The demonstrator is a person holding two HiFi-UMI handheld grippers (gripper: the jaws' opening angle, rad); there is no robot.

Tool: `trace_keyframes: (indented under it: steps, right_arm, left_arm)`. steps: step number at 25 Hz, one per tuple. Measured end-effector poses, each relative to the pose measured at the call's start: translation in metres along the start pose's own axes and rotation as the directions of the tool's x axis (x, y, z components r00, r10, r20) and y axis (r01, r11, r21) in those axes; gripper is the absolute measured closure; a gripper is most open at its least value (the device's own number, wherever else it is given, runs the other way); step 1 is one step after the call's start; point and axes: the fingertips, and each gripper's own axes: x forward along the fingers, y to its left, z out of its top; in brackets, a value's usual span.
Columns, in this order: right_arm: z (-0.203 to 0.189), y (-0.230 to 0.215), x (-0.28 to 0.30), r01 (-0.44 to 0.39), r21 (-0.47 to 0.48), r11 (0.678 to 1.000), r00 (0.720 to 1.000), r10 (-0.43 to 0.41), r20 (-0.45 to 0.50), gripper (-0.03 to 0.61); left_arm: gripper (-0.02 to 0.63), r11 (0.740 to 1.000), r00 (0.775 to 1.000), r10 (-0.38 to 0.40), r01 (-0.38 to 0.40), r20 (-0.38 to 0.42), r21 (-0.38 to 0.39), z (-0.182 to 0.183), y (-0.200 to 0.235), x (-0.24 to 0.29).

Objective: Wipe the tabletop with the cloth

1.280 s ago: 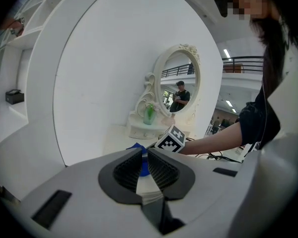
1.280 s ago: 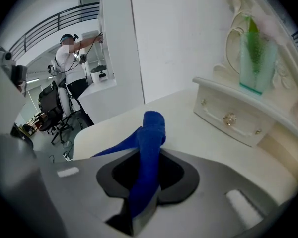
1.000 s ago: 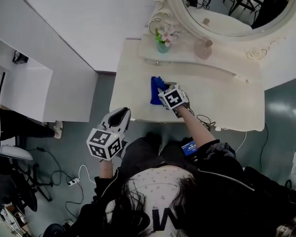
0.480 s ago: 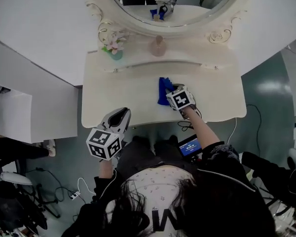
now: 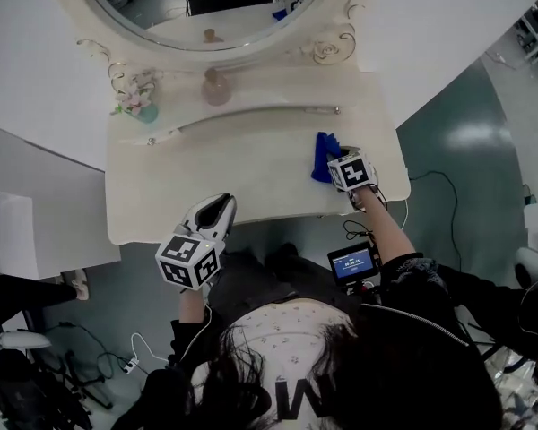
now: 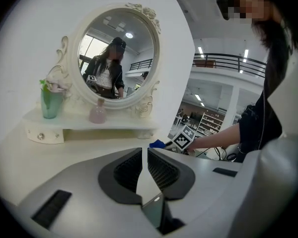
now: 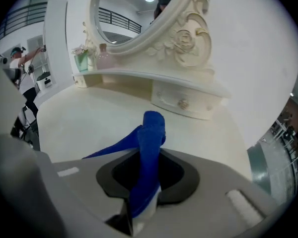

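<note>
A blue cloth [image 5: 324,153] sits bunched at the right end of the cream tabletop [image 5: 224,173], near its edge, pinched between the jaws of the right gripper [image 5: 337,163]. The left gripper [image 5: 217,209] hangs off the front edge, jaws pressed together on nothing (idle). The narrow bunch could slip free under pressure, or wipe only a thin strip.

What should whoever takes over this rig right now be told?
The right gripper is shut on the blue cloth, over the right front part of the tabletop.
The left gripper is shut and empty, held off the front edge at the left.
Done: the cloth is gripped; no wiped area can be made out.
Left: sweep the cloth across the tabletop, probably leftward.
</note>
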Motion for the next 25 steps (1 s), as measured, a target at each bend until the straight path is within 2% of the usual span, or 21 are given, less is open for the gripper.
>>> trace_keyframes:
  steps: [4,7,10,14,18,20,25]
  right_arm:
    - [-0.031,-0.068,-0.021,0.078,0.02,0.997,0.997,-0.077,-0.028,0.495]
    - [-0.058,-0.115,-0.037,0.129,0.103,0.986,0.991,-0.125,-0.045,0.495]
    - [-0.083,-0.159,-0.053,0.185,0.204,0.961,0.982,-0.177,-0.06,0.495]
    - [-0.103,-0.19,-0.066,0.223,0.279,0.934,0.975,-0.212,-0.071,0.495]
    - [-0.105,-0.192,-0.071,0.25,0.309,0.917,0.968,-0.236,-0.083,0.495]
    - [-0.096,-0.182,-0.073,0.236,0.326,0.915,0.972,-0.227,-0.064,0.495]
    - [-0.036,-0.115,-0.072,0.08,0.396,0.915,0.988,-0.124,0.087,0.495]
  left_arm:
    - [0.6,1.0,1.0,-0.013,0.013,-0.007,-0.004,-0.003,-0.027,0.023]
    - [0.6,1.0,0.999,-0.02,0.02,-0.027,-0.001,-0.009,-0.043,0.032]
    - [0.6,1.0,0.999,-0.018,0.018,-0.046,-0.001,-0.015,-0.052,0.033]
    - [0.6,1.0,0.998,0.01,-0.011,-0.054,-0.007,-0.02,-0.05,0.024]
    - [0.6,1.0,0.999,0.027,-0.027,-0.047,-0.007,-0.022,-0.045,0.011]
    - [0.6,0.999,0.999,0.034,-0.034,-0.037,-0.006,-0.022,-0.039,0.002]
    - [0.6,0.997,0.997,0.071,-0.071,-0.001,-0.023,-0.021,-0.012,-0.032]
